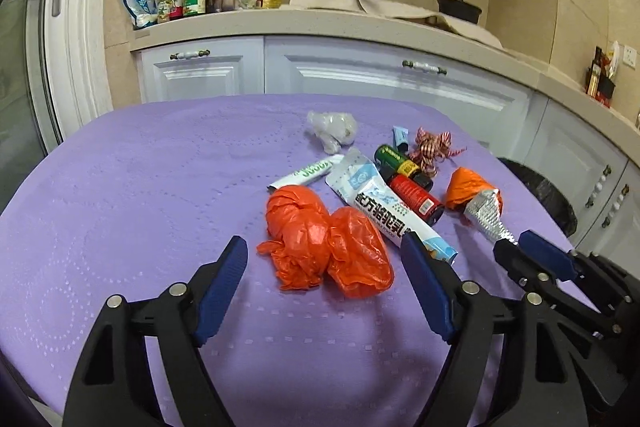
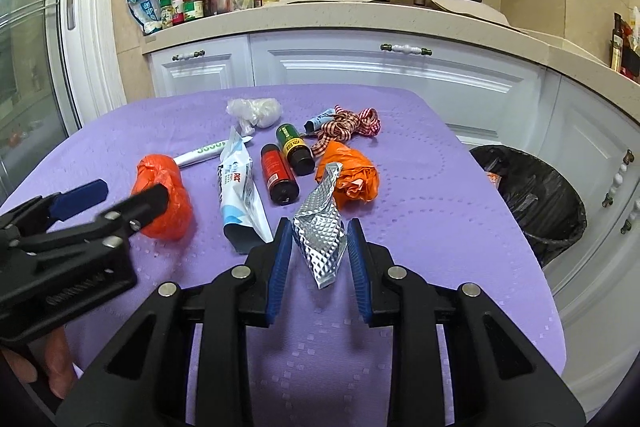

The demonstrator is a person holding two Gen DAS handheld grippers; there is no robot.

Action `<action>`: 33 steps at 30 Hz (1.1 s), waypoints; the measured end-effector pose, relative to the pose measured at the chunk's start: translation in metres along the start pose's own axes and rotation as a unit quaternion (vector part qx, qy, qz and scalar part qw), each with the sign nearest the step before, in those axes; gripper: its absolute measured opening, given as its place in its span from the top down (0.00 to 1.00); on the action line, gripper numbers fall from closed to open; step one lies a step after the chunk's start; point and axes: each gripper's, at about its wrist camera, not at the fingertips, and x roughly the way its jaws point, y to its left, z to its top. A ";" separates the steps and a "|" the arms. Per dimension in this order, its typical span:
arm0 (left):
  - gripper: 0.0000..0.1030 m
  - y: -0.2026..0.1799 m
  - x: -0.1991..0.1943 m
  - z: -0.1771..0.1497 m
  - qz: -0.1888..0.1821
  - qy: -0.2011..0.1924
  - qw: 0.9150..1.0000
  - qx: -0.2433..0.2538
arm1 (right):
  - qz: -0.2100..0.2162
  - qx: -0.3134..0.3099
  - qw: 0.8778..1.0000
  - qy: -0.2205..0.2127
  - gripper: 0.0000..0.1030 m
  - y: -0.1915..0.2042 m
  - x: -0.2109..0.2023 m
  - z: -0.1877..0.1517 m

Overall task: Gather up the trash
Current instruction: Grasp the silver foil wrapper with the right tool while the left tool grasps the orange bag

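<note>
Blue-padded right claw (image 2: 316, 255) pinches a crumpled silver foil wrapper (image 2: 320, 231) on the purple tabletop (image 2: 440, 211), both pads pressing its sides and its top tilting toward an orange bag wad (image 2: 350, 173) just behind. The grip looks chosen for a lift toward the black-lined trash bin (image 2: 536, 195) standing beside the tabletop on the right. Left claw (image 1: 324, 259) hangs spread wide around a larger orange plastic bag bundle (image 1: 324, 239), pads apart from it, seemingly lined up to close next. Counted across the cloth: one foil wrapper, two orange bag wads, two small dark bottles (image 2: 280, 171), one white-and-blue pouch (image 2: 240, 195), one white-and-green tube (image 2: 204, 153), one clear plastic wad (image 2: 254, 111), one checked ribbon tangle (image 2: 348, 125), one small blue tube (image 2: 318, 121).
</note>
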 end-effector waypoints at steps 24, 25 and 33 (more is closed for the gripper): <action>0.97 0.026 -0.013 0.000 -0.005 -0.004 1.000 -0.022 | -0.005 0.014 1.000 -0.017 0.86 -0.017 -0.013 0.002; 0.97 0.025 -0.014 0.001 -0.005 -0.006 1.000 -0.020 | -0.006 0.015 1.000 -0.017 0.86 -0.018 -0.012 0.002; 0.98 0.024 -0.016 0.002 -0.003 -0.007 1.000 -0.015 | 0.015 0.025 1.000 -0.003 0.53 -0.019 -0.006 -0.003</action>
